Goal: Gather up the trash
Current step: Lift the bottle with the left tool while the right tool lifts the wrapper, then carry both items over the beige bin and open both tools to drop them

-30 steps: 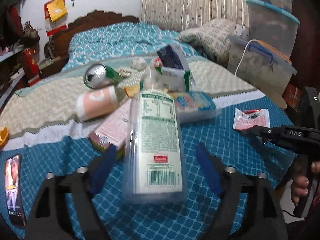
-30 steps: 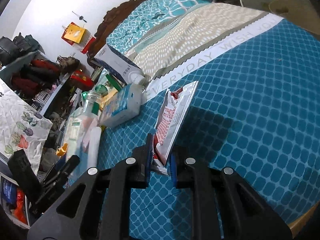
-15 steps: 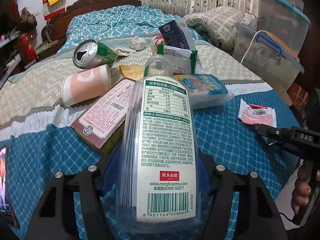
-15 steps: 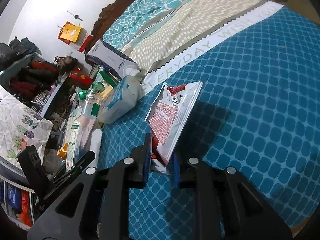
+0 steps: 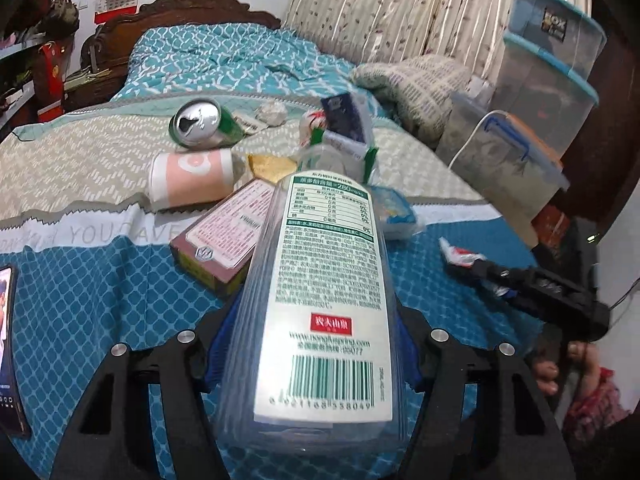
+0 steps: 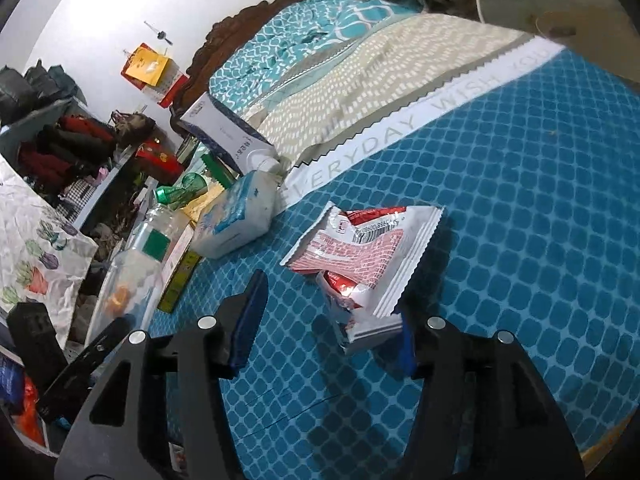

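Note:
My left gripper (image 5: 314,332) is shut on a clear plastic bottle (image 5: 324,264) with a white and green label; both blue pads press its sides near the base, and its neck points away toward the trash pile. In the right wrist view the same bottle (image 6: 136,264) shows at the far left. My right gripper (image 6: 332,312) is opening. A red and white snack wrapper (image 6: 360,248) lies flat on the blue bedspread (image 6: 520,240) with its near end between the jaws, close to the right pad and apart from the left one.
Behind the bottle lie a green can (image 5: 200,124), a pink paper cup (image 5: 192,180), a brown and pink box (image 5: 228,232), a tissue pack (image 5: 392,208) and a blue carton (image 5: 348,116). A phone (image 5: 8,344) rests at the left edge. Plastic storage bins (image 5: 512,160) stand right of the bed.
The left jaws have closed on the bottle, and its neck has tipped up. The right jaws have spread apart, and the wrapper that stood pinched between them now lies flat on the bed.

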Motion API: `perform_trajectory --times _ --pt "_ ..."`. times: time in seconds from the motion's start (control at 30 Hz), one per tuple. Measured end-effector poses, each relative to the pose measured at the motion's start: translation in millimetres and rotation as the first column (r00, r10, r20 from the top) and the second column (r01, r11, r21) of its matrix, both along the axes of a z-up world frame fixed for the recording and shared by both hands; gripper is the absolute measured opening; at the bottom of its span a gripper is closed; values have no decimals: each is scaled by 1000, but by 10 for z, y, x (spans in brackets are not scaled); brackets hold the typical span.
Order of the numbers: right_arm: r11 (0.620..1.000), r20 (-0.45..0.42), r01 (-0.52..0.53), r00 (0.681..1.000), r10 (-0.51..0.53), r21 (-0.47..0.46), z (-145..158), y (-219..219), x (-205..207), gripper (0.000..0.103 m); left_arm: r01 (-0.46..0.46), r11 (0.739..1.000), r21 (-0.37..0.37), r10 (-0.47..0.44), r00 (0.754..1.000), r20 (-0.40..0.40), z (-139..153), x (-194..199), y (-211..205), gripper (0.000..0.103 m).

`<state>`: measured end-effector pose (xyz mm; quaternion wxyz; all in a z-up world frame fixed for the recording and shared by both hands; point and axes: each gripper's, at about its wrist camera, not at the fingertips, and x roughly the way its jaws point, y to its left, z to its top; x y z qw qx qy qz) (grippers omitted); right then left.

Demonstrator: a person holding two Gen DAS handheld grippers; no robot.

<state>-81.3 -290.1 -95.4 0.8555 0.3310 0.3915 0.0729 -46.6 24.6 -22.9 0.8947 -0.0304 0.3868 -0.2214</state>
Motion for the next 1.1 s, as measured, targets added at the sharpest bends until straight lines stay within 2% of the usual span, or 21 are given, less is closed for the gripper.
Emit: perform_trajectory --times 0.13,0.27,0.4,0.57,0.6,0.63,0.7,0.8,0.97,1.1 --pt "1000 7 -16 1000 16 11 3 -27 14 58 45 999 -7 -45 998 52 178 -55 -164 58" --pt "996 13 -12 1000 11 86 -18 -98 -11 57 120 993 -16 -118 990 76 299 -53 -426 58" --pt "987 23 13 1000 -17 159 -37 -251 -69 58 142 989 40 -143 989 41 219 42 -702 58" --pt "980 33 48 998 -55 193 -47 -403 -131 58 136 990 34 -137 990 23 156 83 -720 57" --pt "980 32 52 998 -59 190 -53 -415 -124 52 138 990 28 -138 990 22 168 82 -723 57" --pt "982 23 51 998 -56 184 -70 -418 -104 29 148 989 11 -148 989 18 185 87 -730 57" --pt "983 -1 55 998 -55 176 -129 -429 -60 21 164 986 -16 -163 986 17 218 93 -724 57" --pt "977 9 77 997 -81 198 -170 -481 -61 17 198 980 -27 -197 980 34 305 120 -857 57" --pt "972 59 154 984 -166 175 -95 -800 -181 17 282 958 -53 -279 959 46 411 257 -1294 57" --pt "951 84 256 958 -273 172 -17 -1267 -310 17 378 923 -69 -375 925 54 462 456 -1952 57"
